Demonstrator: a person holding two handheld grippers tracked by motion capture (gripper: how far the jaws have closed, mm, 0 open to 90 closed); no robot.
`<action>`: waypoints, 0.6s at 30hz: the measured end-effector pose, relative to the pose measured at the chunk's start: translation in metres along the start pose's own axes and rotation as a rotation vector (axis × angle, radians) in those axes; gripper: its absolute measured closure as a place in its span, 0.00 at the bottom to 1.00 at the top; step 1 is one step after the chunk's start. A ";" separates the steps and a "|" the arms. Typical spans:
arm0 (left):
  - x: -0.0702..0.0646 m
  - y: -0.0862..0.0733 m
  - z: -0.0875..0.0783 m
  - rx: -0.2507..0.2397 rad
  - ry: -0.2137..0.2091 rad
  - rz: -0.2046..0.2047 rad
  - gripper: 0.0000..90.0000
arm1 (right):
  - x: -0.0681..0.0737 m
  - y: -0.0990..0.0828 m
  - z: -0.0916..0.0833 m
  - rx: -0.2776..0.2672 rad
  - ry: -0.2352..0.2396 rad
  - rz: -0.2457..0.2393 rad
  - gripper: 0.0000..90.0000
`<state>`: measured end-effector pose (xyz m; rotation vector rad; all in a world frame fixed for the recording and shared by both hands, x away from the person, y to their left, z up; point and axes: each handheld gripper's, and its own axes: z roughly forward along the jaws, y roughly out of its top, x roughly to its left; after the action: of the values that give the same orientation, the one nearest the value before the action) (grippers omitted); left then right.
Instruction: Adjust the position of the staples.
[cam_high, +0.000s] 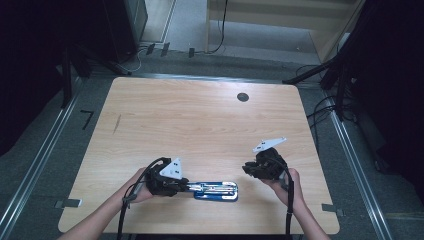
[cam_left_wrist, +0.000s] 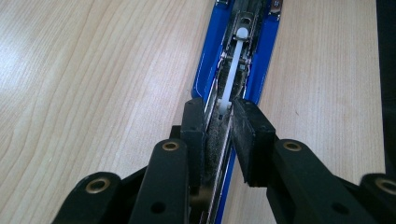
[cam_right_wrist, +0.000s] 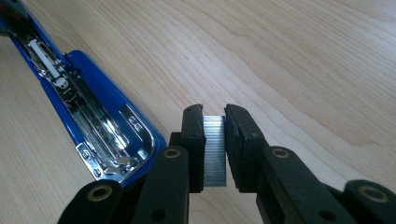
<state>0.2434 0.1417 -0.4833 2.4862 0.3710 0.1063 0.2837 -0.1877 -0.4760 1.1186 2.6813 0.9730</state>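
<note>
A blue stapler (cam_high: 216, 191) lies opened flat near the table's front edge, its metal magazine and white pusher rod (cam_left_wrist: 232, 65) facing up. My left gripper (cam_high: 189, 188) is shut on the stapler's near end (cam_left_wrist: 218, 116), jaws pressing its sides. My right gripper (cam_high: 248, 170) hovers just right of the stapler and is shut on a silver strip of staples (cam_right_wrist: 215, 149), held upright between the pads. In the right gripper view the stapler's chrome tip (cam_right_wrist: 116, 140) lies just left of the jaws.
The wooden table (cam_high: 200, 125) has a dark round grommet (cam_high: 243, 97) near its far edge. Cables and dark stands surround the table on the floor. A person's forearms come in from the front edge.
</note>
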 end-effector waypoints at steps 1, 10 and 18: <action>0.000 0.000 0.000 0.001 -0.001 0.000 0.84 | 0.001 0.001 0.001 0.004 0.006 -0.006 0.88; 0.000 0.000 0.000 -0.001 0.001 0.000 0.84 | 0.011 0.005 0.006 0.005 0.030 -0.028 0.88; 0.000 0.000 0.000 -0.002 0.001 0.001 0.84 | 0.018 0.009 0.009 0.008 0.049 -0.038 0.88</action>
<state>0.2432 0.1413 -0.4835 2.4845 0.3704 0.1082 0.2784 -0.1661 -0.4748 1.0542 2.7366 0.9972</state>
